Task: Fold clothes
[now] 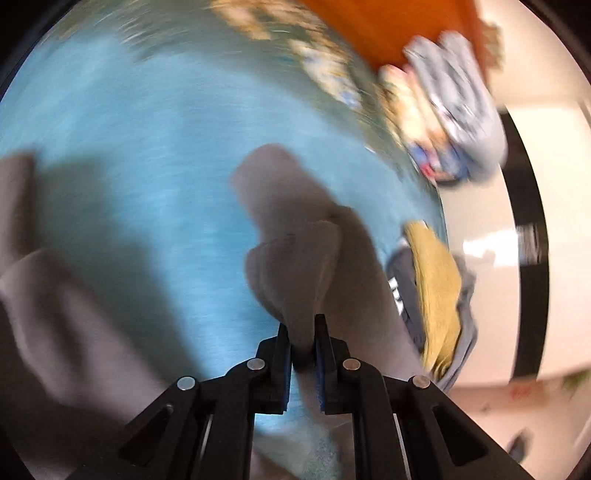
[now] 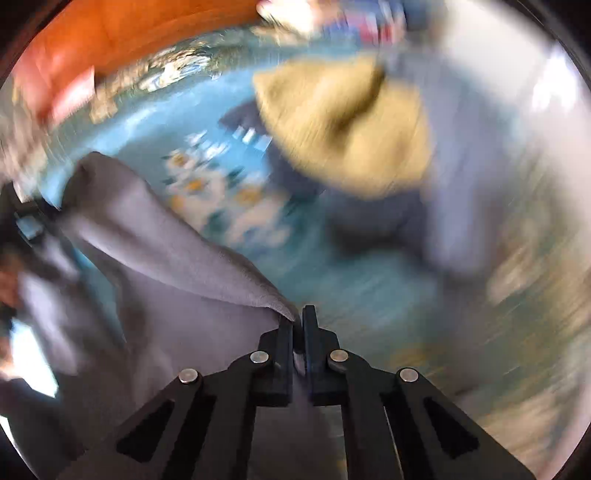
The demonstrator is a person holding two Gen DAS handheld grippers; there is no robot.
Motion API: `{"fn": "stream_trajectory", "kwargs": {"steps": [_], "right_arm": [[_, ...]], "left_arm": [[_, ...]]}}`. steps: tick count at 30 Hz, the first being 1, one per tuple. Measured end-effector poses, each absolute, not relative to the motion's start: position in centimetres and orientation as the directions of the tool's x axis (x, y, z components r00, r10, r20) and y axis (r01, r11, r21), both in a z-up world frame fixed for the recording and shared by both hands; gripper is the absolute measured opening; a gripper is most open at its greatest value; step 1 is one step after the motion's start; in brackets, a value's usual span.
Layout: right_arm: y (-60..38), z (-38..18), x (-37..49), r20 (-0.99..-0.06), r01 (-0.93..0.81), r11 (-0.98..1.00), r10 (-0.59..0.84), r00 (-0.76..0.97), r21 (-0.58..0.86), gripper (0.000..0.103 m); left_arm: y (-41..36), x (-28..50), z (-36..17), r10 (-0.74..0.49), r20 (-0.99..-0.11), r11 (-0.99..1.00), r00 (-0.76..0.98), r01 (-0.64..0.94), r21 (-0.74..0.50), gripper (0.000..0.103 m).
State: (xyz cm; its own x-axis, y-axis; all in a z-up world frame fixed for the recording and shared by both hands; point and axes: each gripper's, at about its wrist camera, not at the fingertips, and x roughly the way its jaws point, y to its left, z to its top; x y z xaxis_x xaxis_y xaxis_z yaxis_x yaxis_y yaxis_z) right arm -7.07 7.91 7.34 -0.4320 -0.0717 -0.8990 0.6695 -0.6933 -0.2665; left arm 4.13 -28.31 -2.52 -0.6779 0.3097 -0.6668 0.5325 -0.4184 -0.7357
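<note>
A grey garment [image 1: 291, 236] hangs in folds above a light blue bed cover [image 1: 140, 147]. My left gripper [image 1: 302, 332] is shut on a bunched fold of it. In the right wrist view the same grey garment [image 2: 177, 251] stretches away to the left, and my right gripper [image 2: 297, 325] is shut on its edge. Both views are blurred by motion.
A pile of clothes with a mustard-yellow piece [image 1: 436, 280] and a dark navy piece lies at the bed's right edge; it also shows in the right wrist view [image 2: 343, 125]. More patterned clothes [image 1: 450, 107] lie further back. An orange headboard [image 1: 388, 26] stands behind. Pale floor [image 1: 491, 295] lies to the right.
</note>
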Motion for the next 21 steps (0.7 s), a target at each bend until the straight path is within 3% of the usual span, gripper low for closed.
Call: {"fn": "stream_trajectory", "kwargs": {"steps": [2,7,11,13,15,16,21], "right_arm": [[6.5,7.6,-7.3,-0.868,0.673,-0.629,0.004,-0.497,-0.389,0.004],[7.7,3.6,-11.0,-0.935,0.603,-0.766,-0.004,-0.355,-0.225,0.004],[8.2,1.5,-11.1,-0.95,0.562,-0.807,-0.005,-0.312,-0.18,0.004],[8.1,1.5,-10.9,-0.948,0.571,-0.799,-0.002,-0.319,-0.19,0.004],[8.2,1.7,-10.7,-0.947,0.575,-0.797,-0.008,-0.32,-0.187,0.004],[8.4,1.9,-10.6,-0.948,0.573,-0.8,-0.015,-0.318,-0.18,0.004],[9.3,2.8,-10.1,-0.946,0.564,-0.812,-0.046,-0.32,-0.151,0.006]], "left_arm": [[-28.2,3.4,-2.3,0.303,-0.69,-0.458,-0.658,0.534,-0.711,0.012],[-27.9,1.6,-1.9,0.279,-0.744,-0.552,-0.607,0.533,-0.641,0.013],[-29.2,2.2,-3.2,0.36,-0.713,-0.476,-0.601,0.539,-0.695,0.014],[-29.7,1.8,-3.8,0.386,-0.694,-0.414,-0.608,0.559,-0.719,0.021],[-30.2,1.3,-4.2,0.405,-0.677,-0.356,-0.615,0.576,-0.736,0.037],[-30.4,1.3,-4.5,0.409,-0.675,-0.334,-0.615,0.587,-0.737,0.04],[-31.6,0.7,-4.5,0.398,-0.642,-0.261,-0.655,0.59,-0.764,0.039]]}}
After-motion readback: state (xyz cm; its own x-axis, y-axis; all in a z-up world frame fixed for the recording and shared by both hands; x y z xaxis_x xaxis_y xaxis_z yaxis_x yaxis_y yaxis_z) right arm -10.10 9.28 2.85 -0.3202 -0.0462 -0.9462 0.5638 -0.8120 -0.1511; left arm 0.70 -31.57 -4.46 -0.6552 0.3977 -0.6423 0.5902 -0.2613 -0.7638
